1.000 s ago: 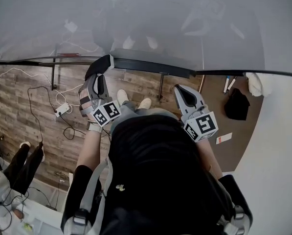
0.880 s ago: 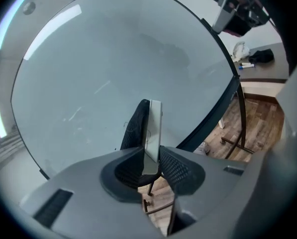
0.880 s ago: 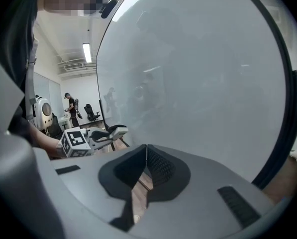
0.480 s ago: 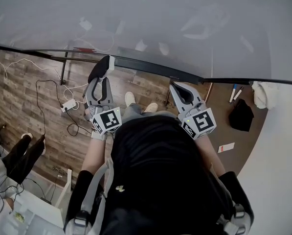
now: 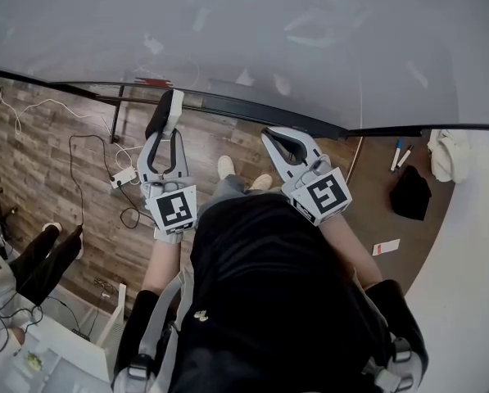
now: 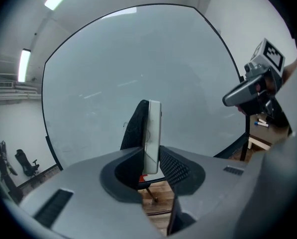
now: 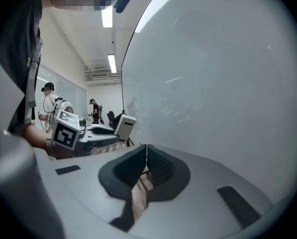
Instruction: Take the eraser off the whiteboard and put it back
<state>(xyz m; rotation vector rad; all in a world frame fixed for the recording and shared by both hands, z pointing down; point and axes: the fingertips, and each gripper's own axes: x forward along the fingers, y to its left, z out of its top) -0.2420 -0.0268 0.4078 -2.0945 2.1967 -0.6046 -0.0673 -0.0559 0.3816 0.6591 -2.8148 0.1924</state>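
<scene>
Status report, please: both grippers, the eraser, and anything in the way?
Left gripper shut on eraser, held on edge before the whiteboard. Right gripper shut, empty. Nothing seen between eraser and whiteboard.

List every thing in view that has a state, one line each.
Black-and-white felt eraser: held on edge, clamped between the jaws of the left gripper.
Left gripper: shut on the eraser.
Right gripper: shut, nothing between its jaws.
Large pale grey whiteboard: upright, mostly wiped, only faint smudges showing.
</scene>
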